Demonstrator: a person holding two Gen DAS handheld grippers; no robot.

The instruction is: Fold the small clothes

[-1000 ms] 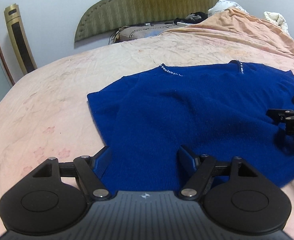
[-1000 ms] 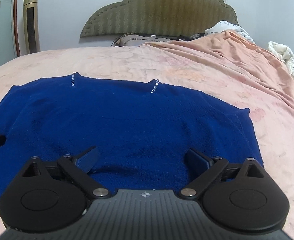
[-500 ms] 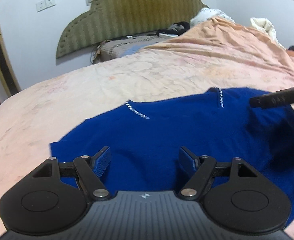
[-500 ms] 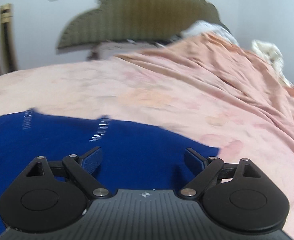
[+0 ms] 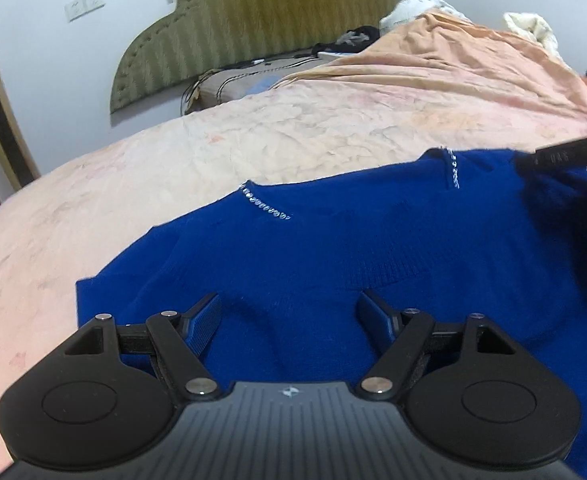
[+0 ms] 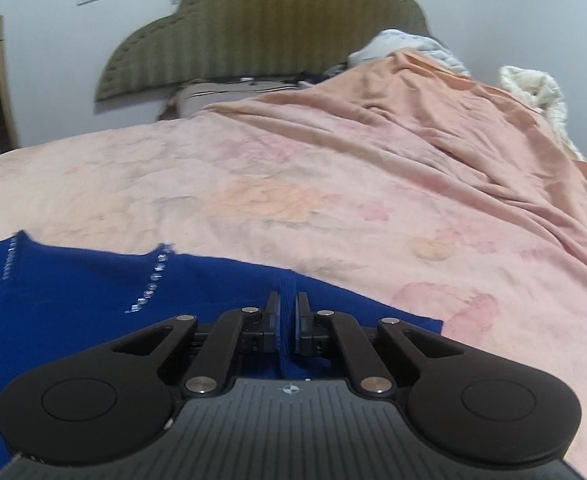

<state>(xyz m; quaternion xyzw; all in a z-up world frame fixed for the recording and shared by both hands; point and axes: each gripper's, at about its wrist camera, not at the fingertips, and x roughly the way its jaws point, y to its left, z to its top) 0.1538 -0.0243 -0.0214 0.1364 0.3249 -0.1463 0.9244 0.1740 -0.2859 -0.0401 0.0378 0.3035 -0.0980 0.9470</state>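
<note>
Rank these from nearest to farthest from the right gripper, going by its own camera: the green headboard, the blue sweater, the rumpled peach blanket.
1. blue sweater: a fold of it is pinched in the right gripper.
2. peach blanket: heaped farther up the bed, to the right.
3. green headboard: against the far wall, behind everything.

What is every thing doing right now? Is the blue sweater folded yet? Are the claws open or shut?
Blue sweater: spread flat on the bed, not folded yet.
Right claw: has just been closing, now pinching a ridge of sweater.
Left claw: open over the sweater, holding nothing.
Pink bedsheet: wrinkled, under the sweater.
</note>
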